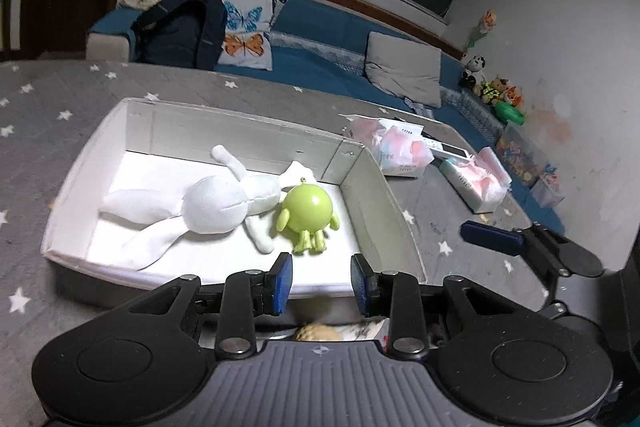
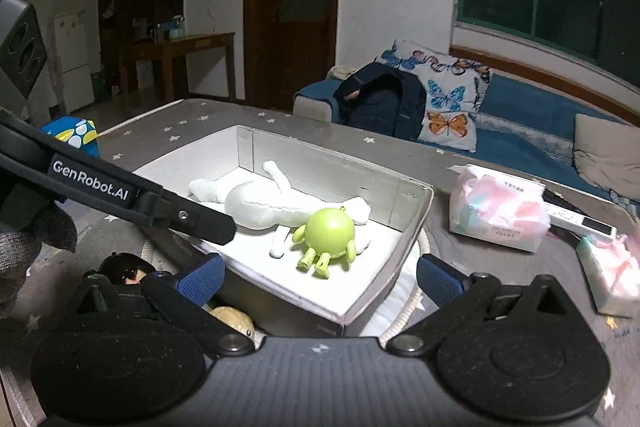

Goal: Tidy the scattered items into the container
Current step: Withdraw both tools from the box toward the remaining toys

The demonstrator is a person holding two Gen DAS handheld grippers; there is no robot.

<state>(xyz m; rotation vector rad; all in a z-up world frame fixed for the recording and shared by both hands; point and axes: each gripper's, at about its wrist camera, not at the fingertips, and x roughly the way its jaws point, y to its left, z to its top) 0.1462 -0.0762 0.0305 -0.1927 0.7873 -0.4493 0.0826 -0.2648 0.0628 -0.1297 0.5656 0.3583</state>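
A white cardboard box with straight walls sits on a grey star-printed cloth over the desk. Inside lie a limp white plush rabbit and, touching it, a glossy round lime-green toy with stubby legs. The left tool hovers at the box's near edge, its blue ribbed pads apart and empty. The right tool gapes wide, holding nothing. Below the near wall, a tan rounded object and a dark-haired doll head are mostly hidden. Crinkled tissue packs lie just beside the box.
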